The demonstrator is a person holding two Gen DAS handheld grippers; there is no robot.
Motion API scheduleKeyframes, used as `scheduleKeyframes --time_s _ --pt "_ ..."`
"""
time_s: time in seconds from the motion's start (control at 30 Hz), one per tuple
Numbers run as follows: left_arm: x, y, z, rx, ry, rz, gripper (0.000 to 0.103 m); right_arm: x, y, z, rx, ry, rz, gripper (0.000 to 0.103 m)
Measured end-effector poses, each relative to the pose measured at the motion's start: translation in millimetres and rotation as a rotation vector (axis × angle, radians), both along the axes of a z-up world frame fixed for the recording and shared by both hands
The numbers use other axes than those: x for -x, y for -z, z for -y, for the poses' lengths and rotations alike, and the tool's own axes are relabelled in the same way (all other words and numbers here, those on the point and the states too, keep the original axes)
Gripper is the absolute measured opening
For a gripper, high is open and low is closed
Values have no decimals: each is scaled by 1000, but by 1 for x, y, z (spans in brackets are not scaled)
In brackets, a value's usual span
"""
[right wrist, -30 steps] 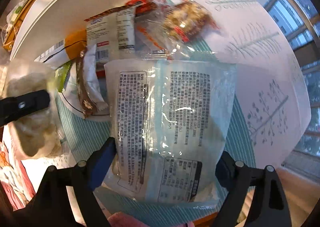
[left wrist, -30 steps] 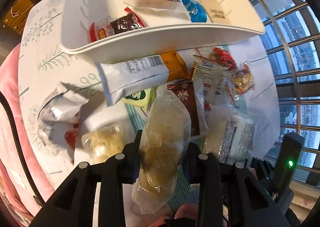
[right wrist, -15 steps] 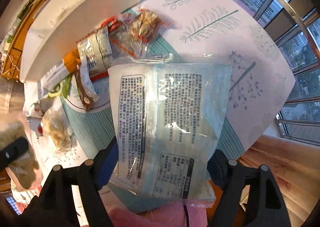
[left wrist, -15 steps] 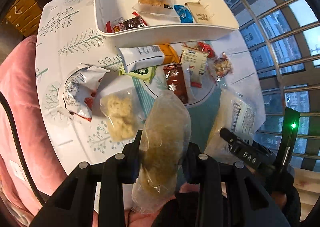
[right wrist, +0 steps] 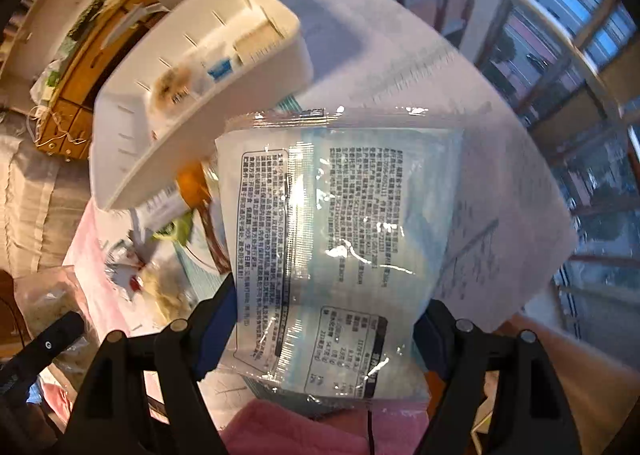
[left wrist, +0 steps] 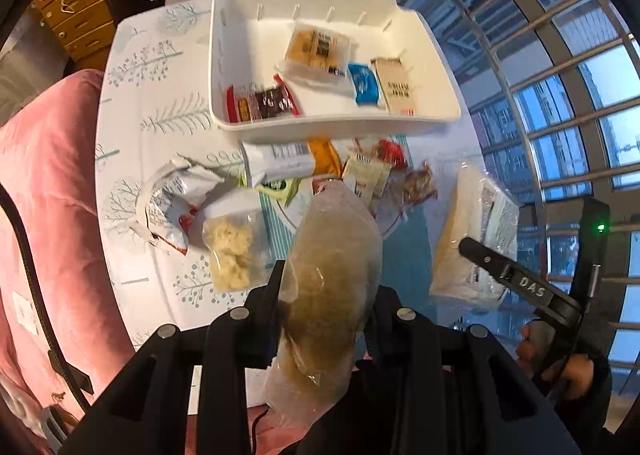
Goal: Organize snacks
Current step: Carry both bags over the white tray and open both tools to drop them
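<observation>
My left gripper [left wrist: 328,283] is shut on a clear bag of brownish snack [left wrist: 332,247], held high over the table. My right gripper [right wrist: 330,303] grips a wide clear-and-blue printed packet [right wrist: 340,215] by its two side edges, clear of the table; the left wrist view shows this packet [left wrist: 480,215] at the right. The white bin [left wrist: 240,55] stands at the table's far side with a yellow cake packet [left wrist: 316,49], a blue packet [left wrist: 364,85], a beige one [left wrist: 396,85] and a red-and-dark one [left wrist: 264,103] inside. Loose snacks lie in front of it.
On the leaf-print tablecloth [left wrist: 136,95] lie a white-and-orange packet [left wrist: 280,161], a clear bag of pale crumbly snack [left wrist: 230,251], a torn silvery wrapper [left wrist: 168,199] and small packets [left wrist: 368,175]. A pink cushion [left wrist: 52,195] is left, window bars [left wrist: 560,95] right.
Both grippers have risen with their packets, so the table and bin look smaller and farther below. The printed packet has come up off the table.
</observation>
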State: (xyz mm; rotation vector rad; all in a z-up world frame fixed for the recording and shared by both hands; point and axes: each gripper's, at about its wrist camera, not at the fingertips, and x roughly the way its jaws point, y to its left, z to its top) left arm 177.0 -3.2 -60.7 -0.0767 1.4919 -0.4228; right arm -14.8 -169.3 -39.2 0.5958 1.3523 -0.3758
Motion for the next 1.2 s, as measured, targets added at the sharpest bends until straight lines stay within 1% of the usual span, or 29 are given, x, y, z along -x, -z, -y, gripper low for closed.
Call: scheduleKeyframes --time_s 0.17,0.27,0.33,0.53,0.6,0.7,0.8,0.87,0.93,1.03,1.07,1.1,1.13,1.17,1.2 --pt "-20 -13 8 -7 -47 20 32 -33 -17 15 -4 -77 64 78" --pt "-35 -20 14 1 -77 44 32 -55 -28 20 4 -157 129 78" --pt "-44 -21 18 3 -97 58 32 -69 -37 27 16 -206 159 78" --pt "-74 -24 31 2 -171 97 32 -107 -49 33 47 -334 248 78" --pt "-83 -23 36 1 -197 116 32 -117 -50 33 67 -369 272 78" --pt "-92 -21 44 14 -217 157 32 -129 -55 34 115 -426 335 79" --pt "-100 -18 50 60 -246 190 32 -138 -52 36 108 -448 393 79" --pt "-105 -13 53 65 -264 199 32 -145 -48 36 105 -459 419 79" --pt "-111 -8 56 55 -279 201 32 -150 -44 37 80 -467 437 79" --pt "-116 -1 59 60 -291 206 32 -158 -37 39 48 -474 447 81" --pt "-117 1 59 67 -295 205 34 -162 -34 40 39 -475 445 81" --pt "-118 3 59 74 -305 203 43 -165 -31 40 34 -473 437 81" --pt "-119 4 58 79 -312 200 63 -168 -27 42 20 -470 426 82" --pt "-120 5 58 79 -323 197 70 -168 -25 43 6 -464 423 84" --pt "-120 6 58 71 -330 199 71 -167 -24 45 -7 -452 425 85"
